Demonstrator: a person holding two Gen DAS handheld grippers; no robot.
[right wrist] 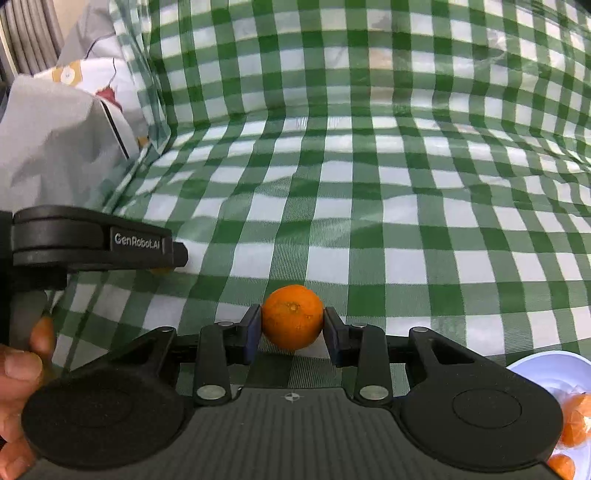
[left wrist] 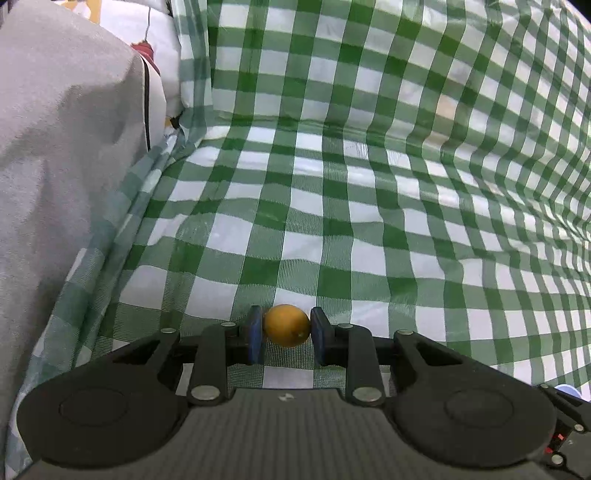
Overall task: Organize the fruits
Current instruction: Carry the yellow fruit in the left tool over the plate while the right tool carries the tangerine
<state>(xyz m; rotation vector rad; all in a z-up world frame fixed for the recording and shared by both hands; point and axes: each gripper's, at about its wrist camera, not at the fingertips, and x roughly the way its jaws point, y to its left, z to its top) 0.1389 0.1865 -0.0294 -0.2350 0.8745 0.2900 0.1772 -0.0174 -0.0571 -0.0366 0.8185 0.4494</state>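
Cloth [left wrist: 369, 192]: green-and-white check, thin and glossy, rippled; it covers the flat surface and climbs the upright back behind it, with a crease where the two meet.
Fabric [left wrist: 55, 147]: grey, matte, in soft folds along the cloth's left edge; behind it, white printed material with a red and a yellow motif.
Far left corner, right-wrist view: grey ribbed vertical bars [right wrist: 29, 33], partly cut off.
Left gripper [left wrist: 287, 334]: black plastic body with a ribbed top and round pivot housings; blue pads set narrow, both pressing the sides of a small fruit. In the right-wrist view its side [right wrist: 92, 240] carries the lettering "GenRobot.AI".
Right gripper [right wrist: 292, 330]: same build; blue pads narrowed onto an orange, one on each side.
Hand [right wrist: 18, 369]: at the left edge of the right-wrist view, fingers wrapped around the left gripper's handle.
Bowl [right wrist: 546, 365]: white, smooth, rounded rim, at the cloth's near right corner; orange fruit pieces [right wrist: 574, 424] lie in it, only partly in frame.
Orange [right wrist: 292, 317]: round, bright, dimpled peel, stem scar on top; low over the cloth's near middle; whether it touches the cloth I cannot tell.
Small fruit [left wrist: 287, 325]: oval, duller yellow-orange, smooth; in the left pads, near the cloth's near edge.
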